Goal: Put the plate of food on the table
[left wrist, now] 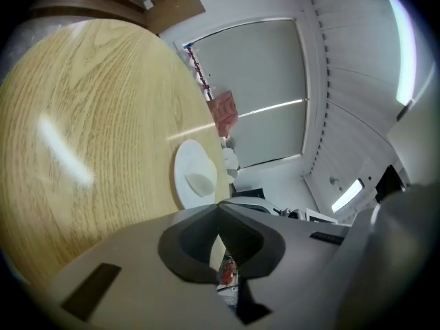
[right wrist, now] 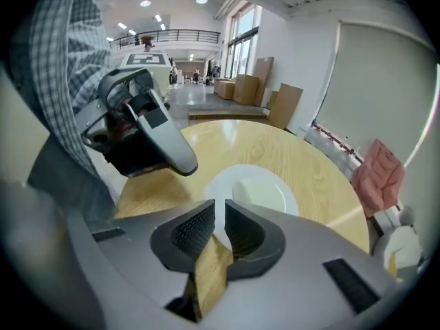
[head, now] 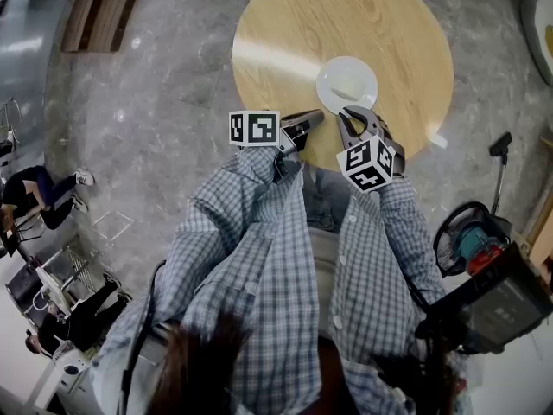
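Left gripper [left wrist: 219,206] was pinched shut on nothing; right gripper [right wrist: 220,208], barely parted, hung empty near the plate [right wrist: 269,190] on the table [right wrist: 306,158].

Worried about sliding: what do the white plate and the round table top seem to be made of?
The white plate: smooth, uniform white with a soft sheen, likely glazed ceramic, though melamine would look alike. The round table top: light wood grain with a bright reflected streak, so sealed wood or wood-look laminate; the pictures can't settle which.
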`<state>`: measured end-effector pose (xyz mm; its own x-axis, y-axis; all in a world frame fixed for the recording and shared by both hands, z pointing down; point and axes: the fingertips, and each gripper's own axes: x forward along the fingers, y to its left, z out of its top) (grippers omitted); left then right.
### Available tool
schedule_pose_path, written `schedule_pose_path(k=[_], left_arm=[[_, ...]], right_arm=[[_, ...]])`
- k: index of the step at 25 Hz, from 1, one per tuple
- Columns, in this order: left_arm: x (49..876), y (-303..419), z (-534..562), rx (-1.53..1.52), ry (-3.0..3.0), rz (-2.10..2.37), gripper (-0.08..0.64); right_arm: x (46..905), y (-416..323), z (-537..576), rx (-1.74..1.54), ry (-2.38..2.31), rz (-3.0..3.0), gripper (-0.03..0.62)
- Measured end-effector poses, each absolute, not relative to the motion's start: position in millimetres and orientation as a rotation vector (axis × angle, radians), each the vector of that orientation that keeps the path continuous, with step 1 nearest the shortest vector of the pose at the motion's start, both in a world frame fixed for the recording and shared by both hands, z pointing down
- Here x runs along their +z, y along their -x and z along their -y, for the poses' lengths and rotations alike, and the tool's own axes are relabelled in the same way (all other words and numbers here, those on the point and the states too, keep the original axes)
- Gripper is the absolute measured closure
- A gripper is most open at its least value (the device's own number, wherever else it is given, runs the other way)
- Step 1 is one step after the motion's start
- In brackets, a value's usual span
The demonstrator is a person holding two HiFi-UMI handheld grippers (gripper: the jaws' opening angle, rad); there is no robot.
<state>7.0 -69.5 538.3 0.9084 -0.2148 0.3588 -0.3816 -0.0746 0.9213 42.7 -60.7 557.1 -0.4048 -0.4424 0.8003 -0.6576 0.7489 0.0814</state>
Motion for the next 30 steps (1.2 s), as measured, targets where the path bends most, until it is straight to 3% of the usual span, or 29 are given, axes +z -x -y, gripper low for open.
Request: schedule_pose_path(k=[5,12,30], left_arm=[[517.5,-17.1,78.8,0.168,-1.759,0.465,0.552],[479.9,-23.9,100.5,0.111,-1.854,0.468,0.552],[381.2,-22.9,138.8,0.105,-2.322,0.632,0.552]], right_arm=[[536.3,-48.8,70.7,0.507,-0.961,2.153,0.542],[502.2,-69.6,89.1,0.534,-1.124,2.191,0.543],[393.5,-79.7,122.0,0.360,-1.394,2.361,0.543]])
